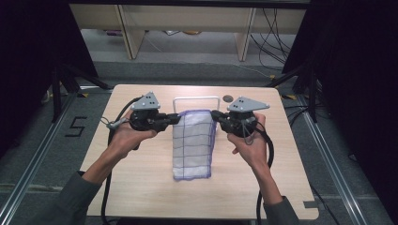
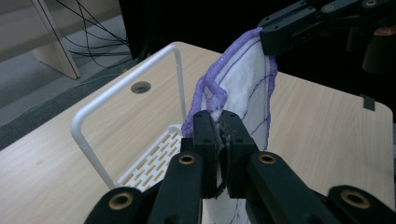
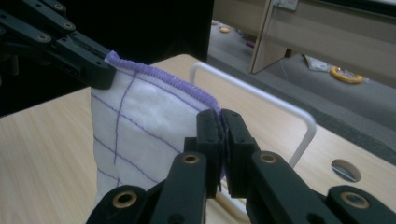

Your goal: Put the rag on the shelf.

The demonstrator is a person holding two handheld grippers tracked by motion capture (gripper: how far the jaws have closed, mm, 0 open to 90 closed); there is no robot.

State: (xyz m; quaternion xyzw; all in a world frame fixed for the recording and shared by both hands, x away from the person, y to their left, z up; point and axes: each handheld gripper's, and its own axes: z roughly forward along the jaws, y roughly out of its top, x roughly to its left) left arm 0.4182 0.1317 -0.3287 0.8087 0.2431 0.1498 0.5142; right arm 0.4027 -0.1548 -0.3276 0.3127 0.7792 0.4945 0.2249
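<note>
A white cloth with purple grid lines and a purple hem hangs between my two grippers, its lower end resting on the table. My left gripper is shut on the cloth's upper left corner, and the left gripper view shows the hem pinched between its black jaws. My right gripper is shut on the upper right corner, with the cloth bunched against its jaws. Both grippers are held above the table, pointing inward at each other.
A white wire rack stands behind the cloth, its slotted base on the light wooden table. A round hole sits in the table's far side. Shelving legs and cables lie beyond.
</note>
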